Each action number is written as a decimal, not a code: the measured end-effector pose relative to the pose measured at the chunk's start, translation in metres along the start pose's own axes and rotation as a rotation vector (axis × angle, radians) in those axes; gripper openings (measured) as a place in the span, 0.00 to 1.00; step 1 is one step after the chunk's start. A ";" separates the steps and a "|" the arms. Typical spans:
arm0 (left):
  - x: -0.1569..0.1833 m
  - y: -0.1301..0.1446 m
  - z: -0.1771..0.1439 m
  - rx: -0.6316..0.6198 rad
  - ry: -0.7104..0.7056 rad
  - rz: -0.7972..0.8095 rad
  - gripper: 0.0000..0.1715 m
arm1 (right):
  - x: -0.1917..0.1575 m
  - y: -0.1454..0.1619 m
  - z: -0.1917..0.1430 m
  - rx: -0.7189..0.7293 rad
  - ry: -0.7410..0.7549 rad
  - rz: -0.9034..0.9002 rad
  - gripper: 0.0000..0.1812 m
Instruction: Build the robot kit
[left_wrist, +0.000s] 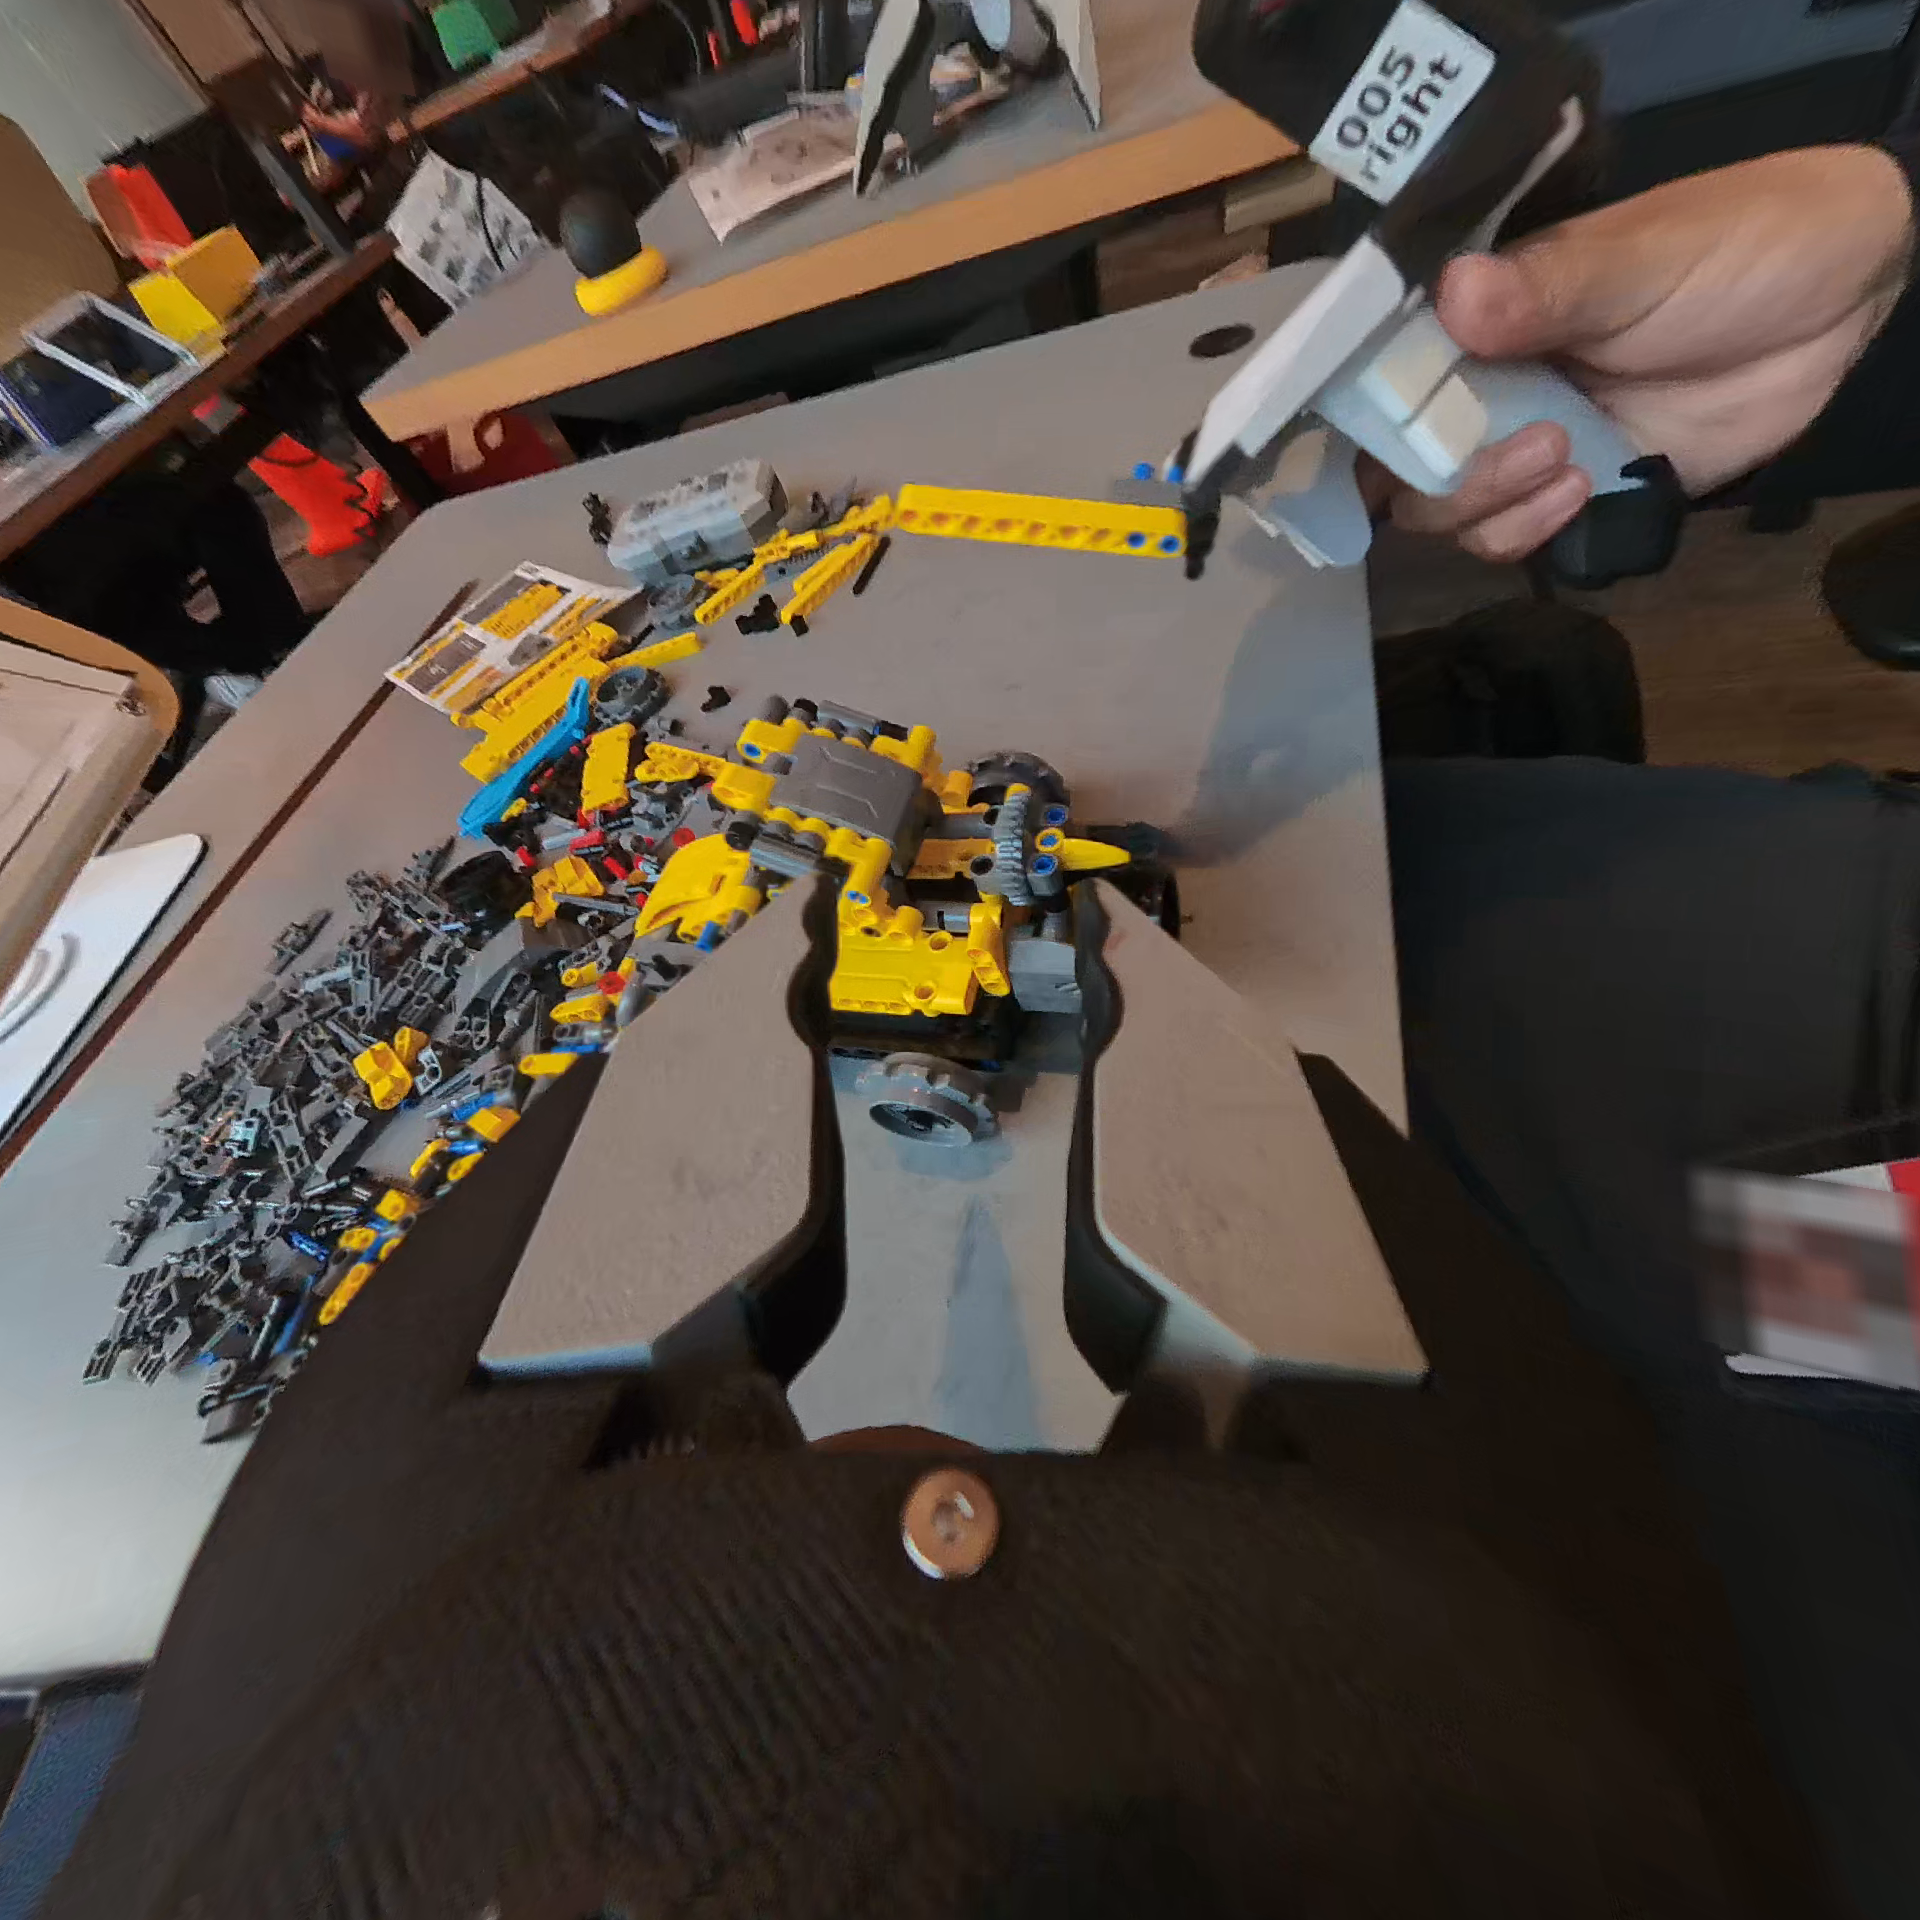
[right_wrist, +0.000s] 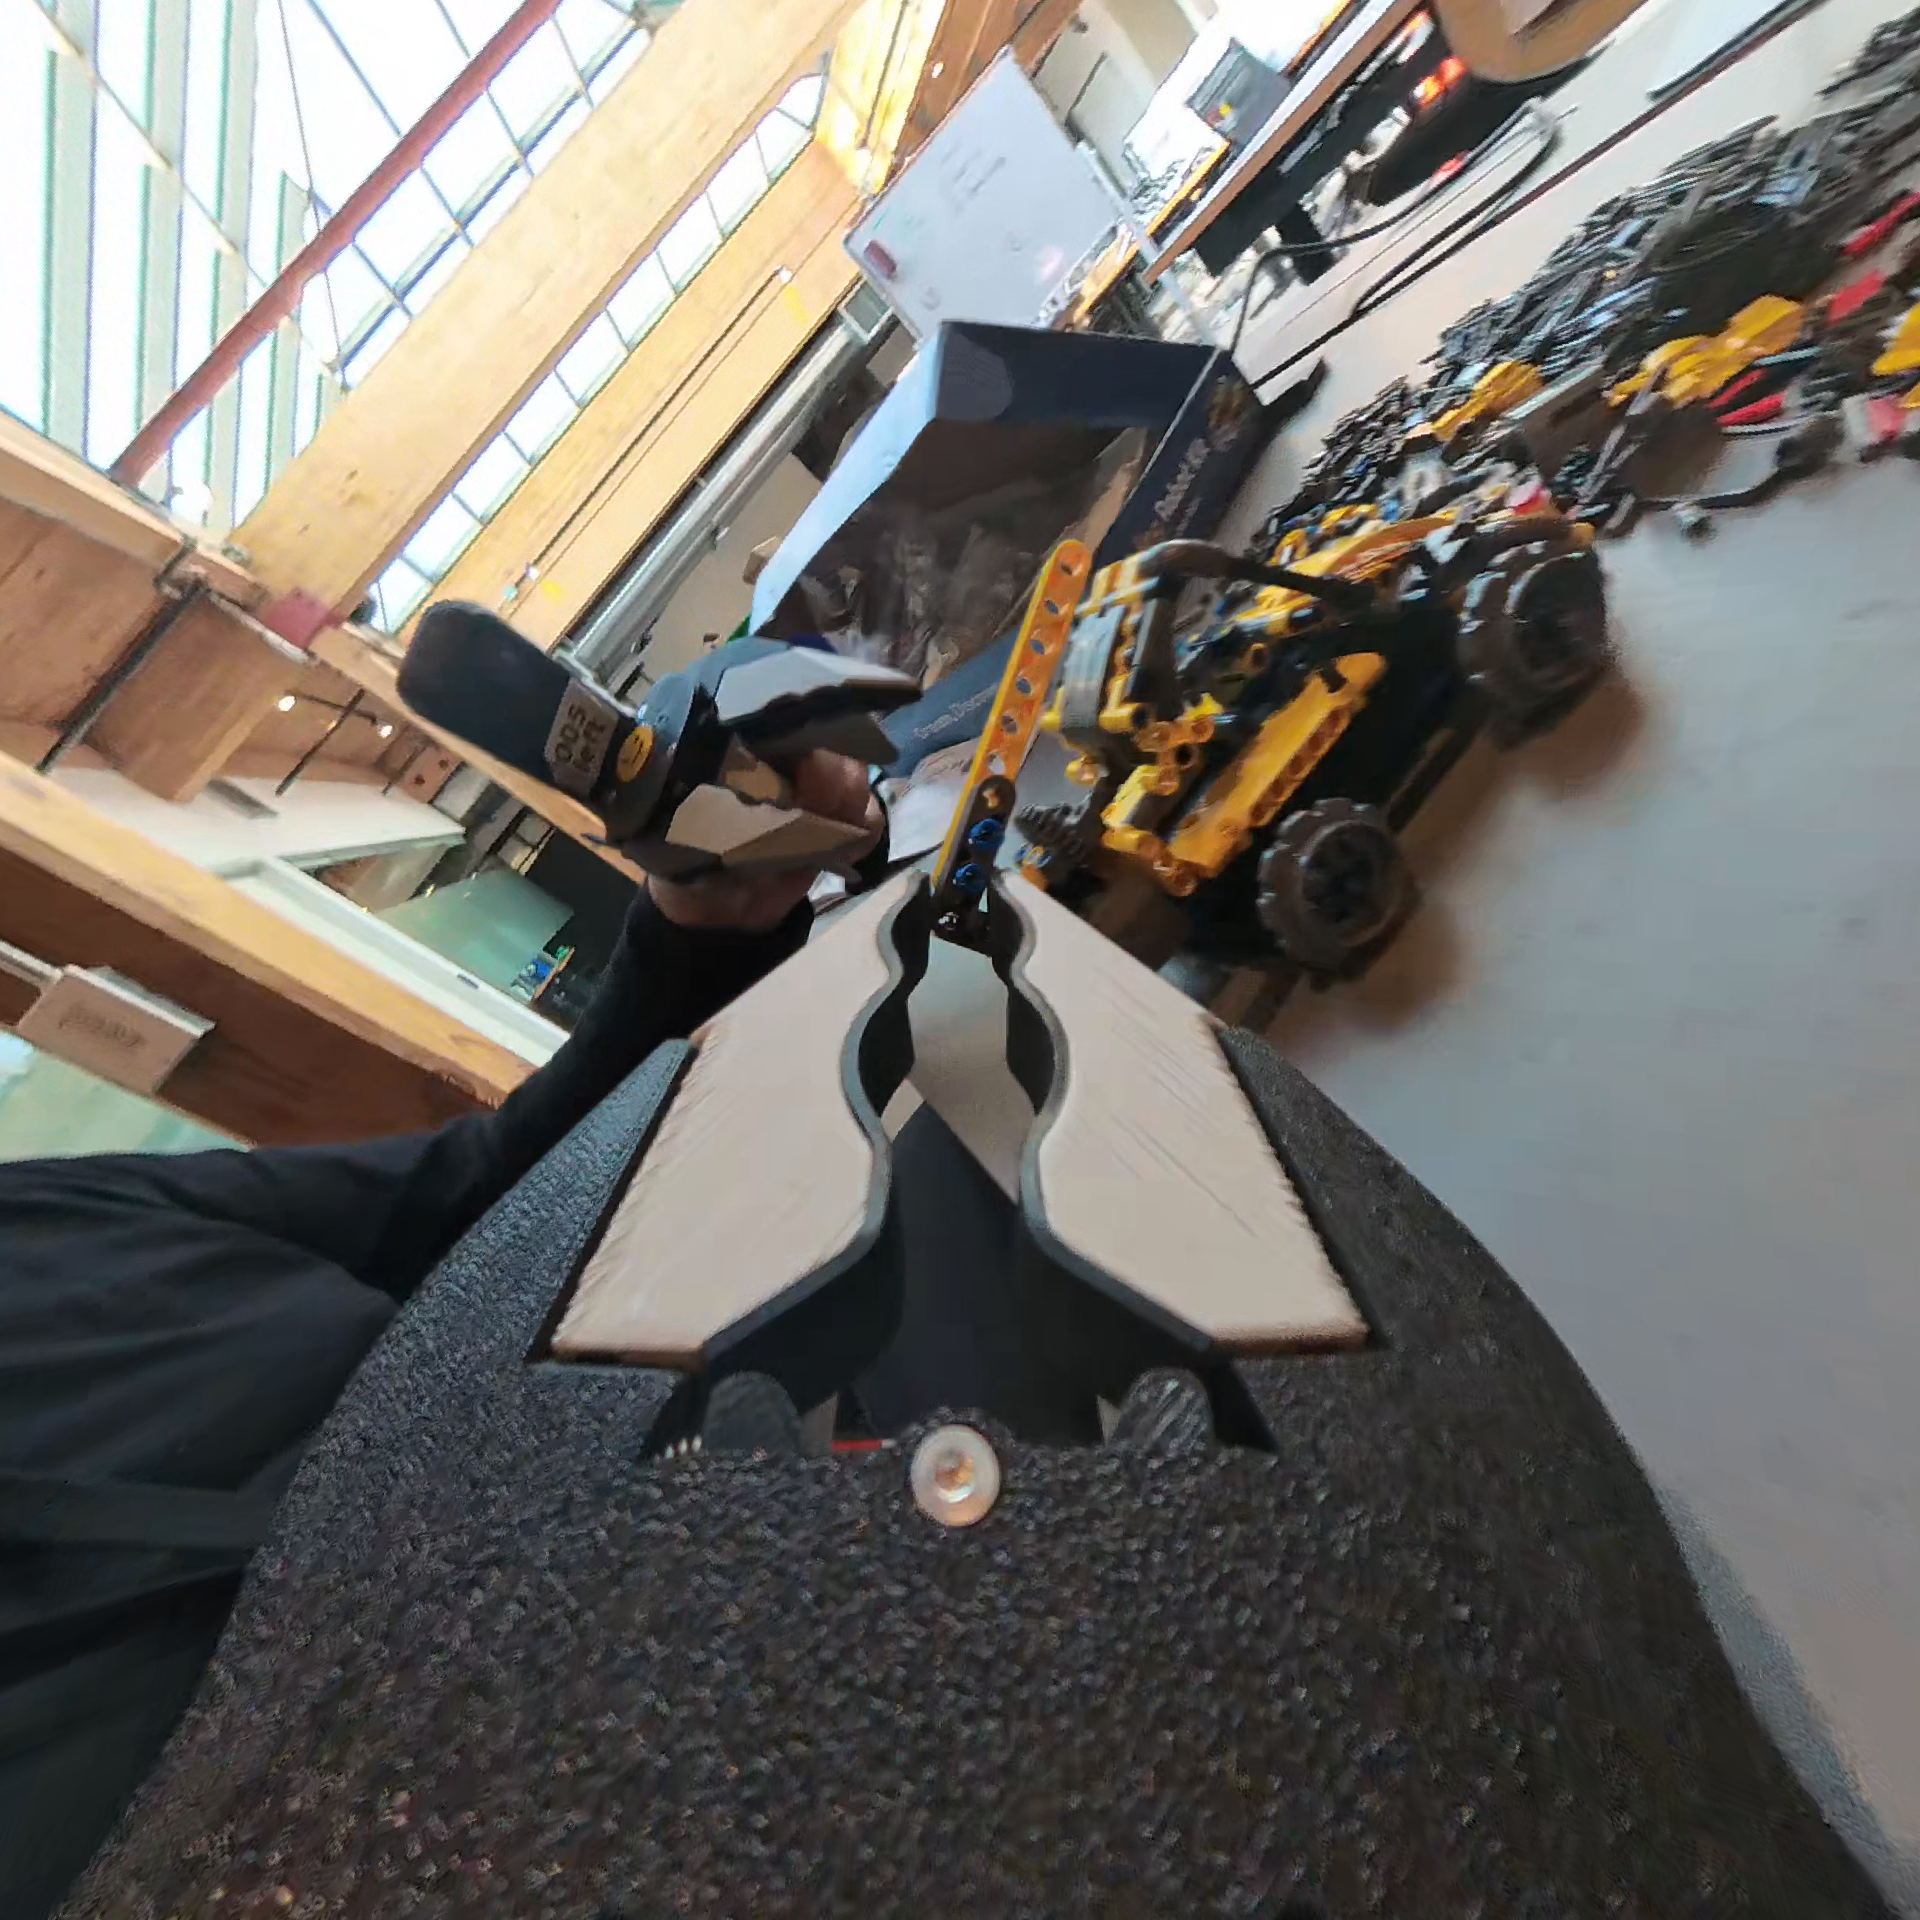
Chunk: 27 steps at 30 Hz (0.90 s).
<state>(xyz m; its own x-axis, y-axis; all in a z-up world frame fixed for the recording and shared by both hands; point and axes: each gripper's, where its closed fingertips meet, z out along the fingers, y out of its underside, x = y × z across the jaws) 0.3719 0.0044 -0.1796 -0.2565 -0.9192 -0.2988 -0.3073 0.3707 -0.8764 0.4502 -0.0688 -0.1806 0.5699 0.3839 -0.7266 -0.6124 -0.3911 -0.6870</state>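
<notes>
A partly built yellow and grey brick vehicle (left_wrist: 883, 862) with black wheels stands on the grey table (left_wrist: 1195, 675). My left gripper (left_wrist: 945, 914) is open, with one finger on either side of the vehicle's near end; I cannot tell if it touches. My right gripper (left_wrist: 1195, 535) is shut on the end of a long yellow beam (left_wrist: 1029, 520) with blue pins, held in the air beyond the vehicle. In the right wrist view the right gripper (right_wrist: 961, 909) pinches the beam (right_wrist: 1029, 707) by its pinned end, in front of the vehicle (right_wrist: 1299, 727). The left gripper (right_wrist: 894, 753) is open to the vehicle's left.
Loose black and grey pieces (left_wrist: 260, 1143) and yellow pieces (left_wrist: 582, 883) cover the table's left side. A booklet (left_wrist: 499, 634), a grey block (left_wrist: 696, 509) and a blue part (left_wrist: 520, 779) lie farther back. An open dark box (right_wrist: 987, 468) stands behind. The table edge (left_wrist: 1387, 831) runs on the right. The gap from one gripper's tips to the other's is roughly 12 centimetres.
</notes>
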 end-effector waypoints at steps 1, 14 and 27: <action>0.001 0.004 0.006 -0.023 0.002 0.007 0.25 | 0.008 -0.004 0.001 0.015 0.019 0.025 0.06; 0.028 0.021 0.059 -0.126 0.185 -0.050 0.27 | 0.041 -0.008 0.043 0.027 0.033 0.184 0.05; 0.049 0.018 0.045 -0.128 0.219 -0.141 0.26 | 0.029 0.016 0.034 0.019 0.017 0.192 0.05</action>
<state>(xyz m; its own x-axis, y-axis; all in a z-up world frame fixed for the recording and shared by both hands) 0.3949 -0.0395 -0.2265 -0.3907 -0.9173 -0.0768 -0.4637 0.2682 -0.8444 0.4384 -0.0350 -0.2120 0.4503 0.2897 -0.8446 -0.7209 -0.4401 -0.5354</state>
